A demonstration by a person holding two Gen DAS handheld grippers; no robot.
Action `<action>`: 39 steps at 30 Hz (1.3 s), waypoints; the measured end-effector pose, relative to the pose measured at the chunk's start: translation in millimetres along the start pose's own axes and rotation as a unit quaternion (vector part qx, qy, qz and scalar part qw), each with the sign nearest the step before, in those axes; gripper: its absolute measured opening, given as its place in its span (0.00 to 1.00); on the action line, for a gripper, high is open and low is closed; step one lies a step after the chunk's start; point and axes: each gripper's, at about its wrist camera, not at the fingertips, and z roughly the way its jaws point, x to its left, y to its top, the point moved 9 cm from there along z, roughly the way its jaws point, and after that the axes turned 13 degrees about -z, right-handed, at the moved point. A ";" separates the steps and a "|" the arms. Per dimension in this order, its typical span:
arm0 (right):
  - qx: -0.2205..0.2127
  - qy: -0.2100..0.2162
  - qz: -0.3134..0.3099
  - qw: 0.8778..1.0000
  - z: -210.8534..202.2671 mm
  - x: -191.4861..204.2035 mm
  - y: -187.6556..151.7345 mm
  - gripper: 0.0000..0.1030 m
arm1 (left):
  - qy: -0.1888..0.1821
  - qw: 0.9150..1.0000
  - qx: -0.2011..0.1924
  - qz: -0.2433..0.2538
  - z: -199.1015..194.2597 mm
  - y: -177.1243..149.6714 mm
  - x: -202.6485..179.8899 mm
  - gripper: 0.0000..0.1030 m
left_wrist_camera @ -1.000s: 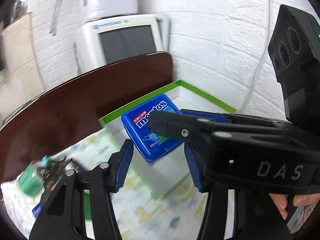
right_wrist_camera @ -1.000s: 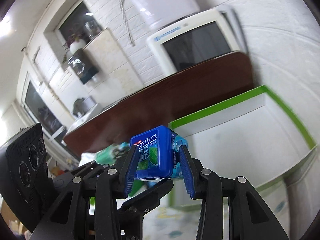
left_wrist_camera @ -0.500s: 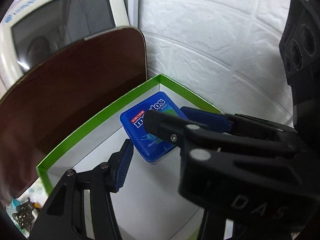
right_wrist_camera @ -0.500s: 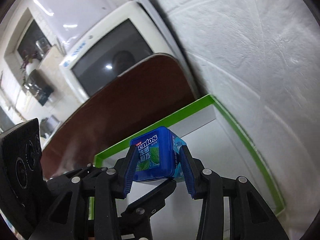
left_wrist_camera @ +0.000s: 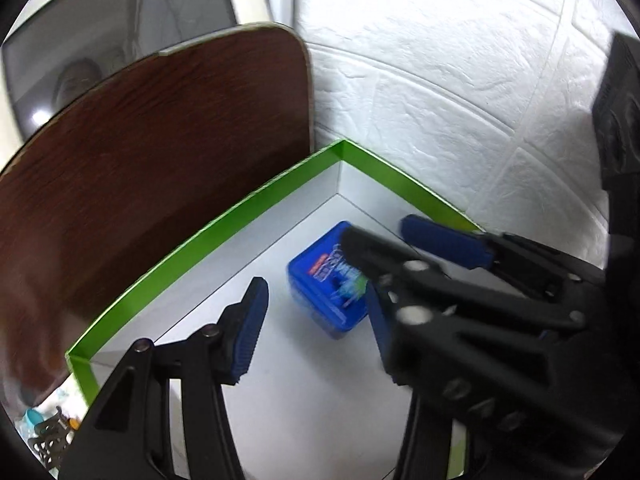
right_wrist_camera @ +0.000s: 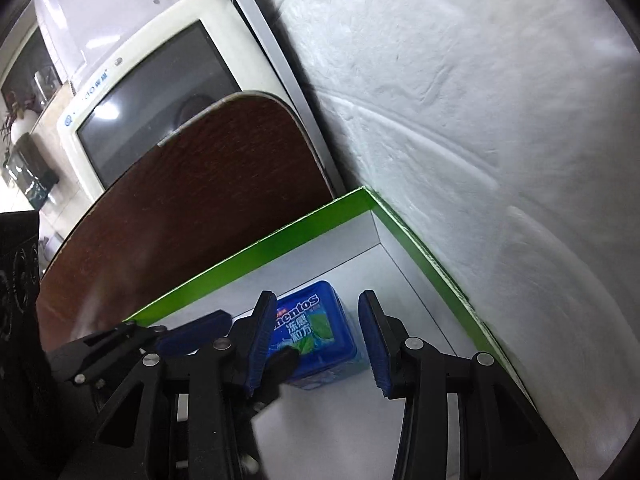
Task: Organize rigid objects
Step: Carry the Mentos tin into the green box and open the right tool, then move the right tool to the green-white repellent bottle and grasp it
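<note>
1 blue Mentos box lies flat on the white floor of a shallow tray with a green rim, label up, close to the tray's far corner. It touches neither of the 2 walls that meet there; a strip of bare floor shows on each of those sides. The rest of the tray floor, toward the cameras, is open and white.

The right claw straddles the box. Its 2 blue pads stand apart, 1 on each side. The pad on the picture's left overlaps the box edge, and a thin sliver of white shows between the box and the other pad, so the box looks to rest on the floor and not to be clamped.

The left claw reaches in beside it, crossing under the right one, with its 2 pads apart and gripping nothing.

Just behind the tray's long wall stands 1 dark brown wooden board, upright, with a rounded top corner. Behind the board is 1 cream monitor. A white textured wall runs just beyond the tray's other far wall. At the lower left of the left view, some small clutter on a patterned cloth on the desk is too blurred to name.
</note>
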 end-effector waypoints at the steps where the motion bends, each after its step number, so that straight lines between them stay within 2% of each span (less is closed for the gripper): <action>1: -0.003 -0.001 -0.002 1.000 -3.7 1.2 0.6 0.43 | 0.003 1.000 -0.004 -0.003 -5.3 -0.4 3.2 0.49; 6: -0.031 0.002 -0.028 0.999 -38.8 21.4 1.2 0.43 | 0.018 0.999 -0.033 -0.015 -48.9 -4.1 20.9 0.50; 11: -0.056 0.030 -0.052 0.997 -74.2 56.0 -0.7 0.43 | 0.047 0.995 -0.079 -0.038 -117.2 -16.3 52.9 0.62; 15: -0.070 0.051 -0.079 0.993 -95.7 91.1 -5.9 0.43 | 0.079 0.989 -0.111 -0.060 -172.4 -41.8 90.8 0.71; 19: -0.065 0.083 -0.115 0.988 -110.7 136.5 -19.4 0.43 | 0.113 0.979 -0.142 -0.088 -211.2 -71.6 132.1 0.71; 25: -0.032 0.135 -0.174 0.975 -121.6 211.5 -57.2 0.43 | 0.183 0.957 -0.178 -0.140 -271.3 -130.0 209.5 0.73; 27: -0.019 0.150 -0.193 0.969 -121.1 237.9 -71.1 0.47 | 0.206 0.948 -0.184 -0.160 -287.3 -150.9 237.4 0.78; 29: -0.001 0.169 -0.206 0.964 -117.9 262.6 -86.9 0.57 | 0.234 0.936 -0.191 -0.182 -308.9 -176.5 267.0 0.80; 33: 0.035 0.197 -0.240 0.950 -106.7 314.7 -119.2 0.57 | 0.262 0.920 -0.190 -0.221 -331.9 -225.1 308.9 0.80; 35: 0.057 0.213 -0.247 0.944 -98.9 336.2 -134.4 0.57 | 0.259 0.917 -0.187 -0.239 -336.0 -246.1 322.8 0.80; 39: 0.106 0.236 -0.241 0.936 -78.4 369.6 -159.9 0.57 | 0.242 0.919 -0.176 -0.256 -331.7 -279.7 340.3 0.80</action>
